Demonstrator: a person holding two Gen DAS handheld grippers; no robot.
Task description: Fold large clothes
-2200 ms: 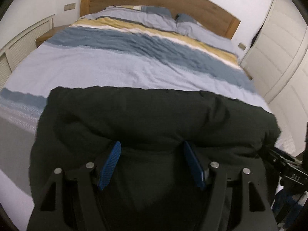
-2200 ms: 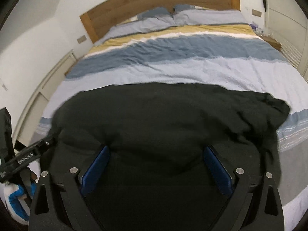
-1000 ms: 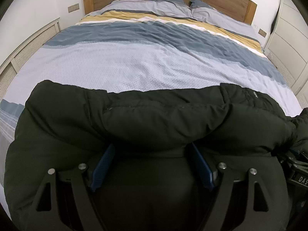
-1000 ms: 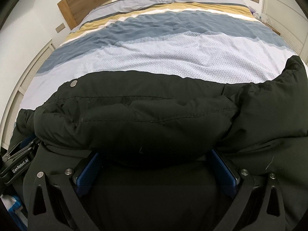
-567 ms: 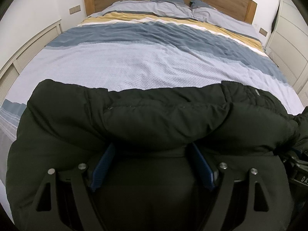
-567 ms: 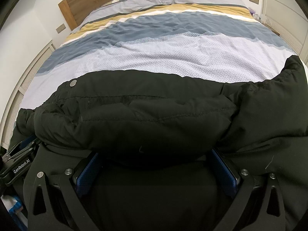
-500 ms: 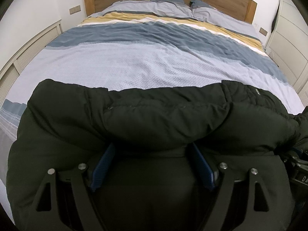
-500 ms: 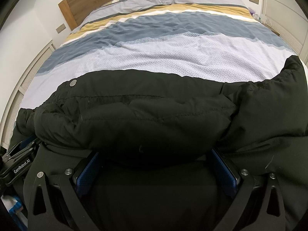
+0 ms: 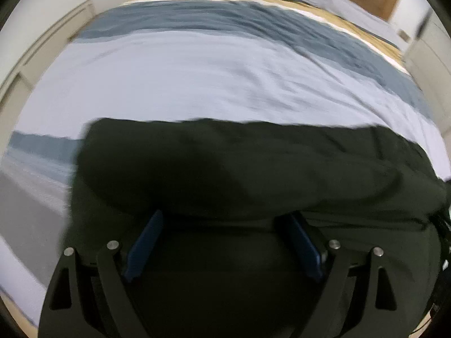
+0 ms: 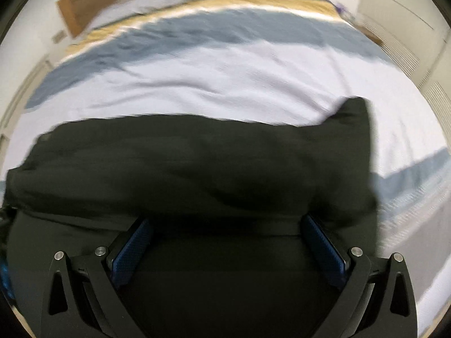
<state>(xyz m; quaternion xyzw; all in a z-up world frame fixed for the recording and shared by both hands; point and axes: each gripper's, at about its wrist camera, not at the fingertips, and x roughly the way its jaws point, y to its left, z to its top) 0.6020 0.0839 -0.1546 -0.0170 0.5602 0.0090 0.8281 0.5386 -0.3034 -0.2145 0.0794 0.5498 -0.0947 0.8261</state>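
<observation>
A large black padded jacket (image 9: 239, 169) lies folded over on the near end of the bed; it also fills the lower half of the right wrist view (image 10: 197, 163). My left gripper (image 9: 224, 225) sits low at the jacket's near edge, its blue-padded fingers (image 9: 146, 239) wide apart with a thick fold of fabric bulging over their tips. My right gripper (image 10: 225, 228) is in the same pose, fingers (image 10: 132, 248) wide apart around the jacket's near edge. Both views are motion-blurred. The fingertips are hidden under the fabric.
The bed (image 9: 197, 70) has a duvet striped in pale lilac, blue-grey and mustard, with pillows and a wooden headboard (image 10: 84, 2) at the far end. White cabinets (image 10: 408, 28) stand along the right side, low white panels (image 9: 42, 56) along the left.
Both grippers have moved quickly, blurring the views. The jacket's far edge now sits lower in both frames, and more duvet shows beyond it. The finger spacing is unchanged.
</observation>
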